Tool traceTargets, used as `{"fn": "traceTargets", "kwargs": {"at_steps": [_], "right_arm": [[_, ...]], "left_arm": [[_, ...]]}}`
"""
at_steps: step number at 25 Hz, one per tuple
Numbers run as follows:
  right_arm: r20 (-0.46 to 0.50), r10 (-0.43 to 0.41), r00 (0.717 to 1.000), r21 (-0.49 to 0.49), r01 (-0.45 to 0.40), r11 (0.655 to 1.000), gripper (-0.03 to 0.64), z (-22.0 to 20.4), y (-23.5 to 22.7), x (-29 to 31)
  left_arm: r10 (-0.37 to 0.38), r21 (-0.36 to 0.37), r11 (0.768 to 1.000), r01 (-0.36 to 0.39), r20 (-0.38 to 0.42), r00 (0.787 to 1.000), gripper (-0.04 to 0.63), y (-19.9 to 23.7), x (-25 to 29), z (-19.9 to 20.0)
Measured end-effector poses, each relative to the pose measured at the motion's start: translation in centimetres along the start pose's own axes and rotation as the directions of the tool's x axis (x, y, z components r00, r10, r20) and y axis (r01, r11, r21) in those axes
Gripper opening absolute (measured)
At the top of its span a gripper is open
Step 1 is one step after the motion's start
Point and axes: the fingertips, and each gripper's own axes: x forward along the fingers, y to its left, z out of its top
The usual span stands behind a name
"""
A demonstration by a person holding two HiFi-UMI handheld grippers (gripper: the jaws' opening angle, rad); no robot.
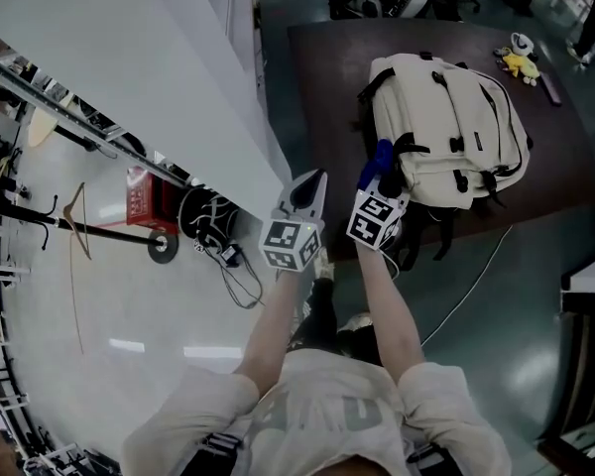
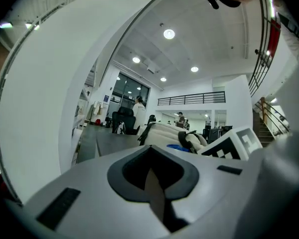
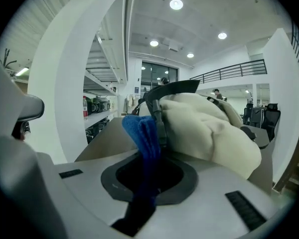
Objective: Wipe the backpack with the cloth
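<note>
We spot the backpack (image 1: 454, 127) at the table's (image 1: 317, 77) near edge from the head view. Only the right gripper view shows the right gripper (image 3: 148, 180) clamping the blue cloth (image 3: 143, 133). Left gripper (image 2: 153, 183) is closed up, empty.

cloth (image 3: 143, 133) end buried in right claw (image 3: 147, 176)

Dark brown table (image 1: 317, 67) is set beside white partition wall (image 1: 129, 58), on glossy floor (image 1: 506, 345). Round recessed ceiling lights (image 2: 169, 34) are lit. Railed mezzanine (image 2: 192, 99) is seen beyond.
</note>
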Motion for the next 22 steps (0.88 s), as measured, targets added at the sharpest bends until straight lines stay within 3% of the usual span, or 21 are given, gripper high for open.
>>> {"fn": "traceTargets", "kwargs": {"at_steps": [13,22], "right_arm": [[0.006,0.013,1.000,-0.007,-0.013,1.000,0.041,-1.9,-3.3,-4.2],[0.012,0.104,0.995,-0.048,-0.103,0.994,0.041,-0.4,-4.8,-6.9]], "left_arm": [[0.019,0.009,1.000,-0.019,0.040,0.999,0.003,-3.9,-3.0,0.2],[0.012,0.003,1.000,-0.012,0.065,0.998,0.003,-7.8,-2.0,2.3]]}}
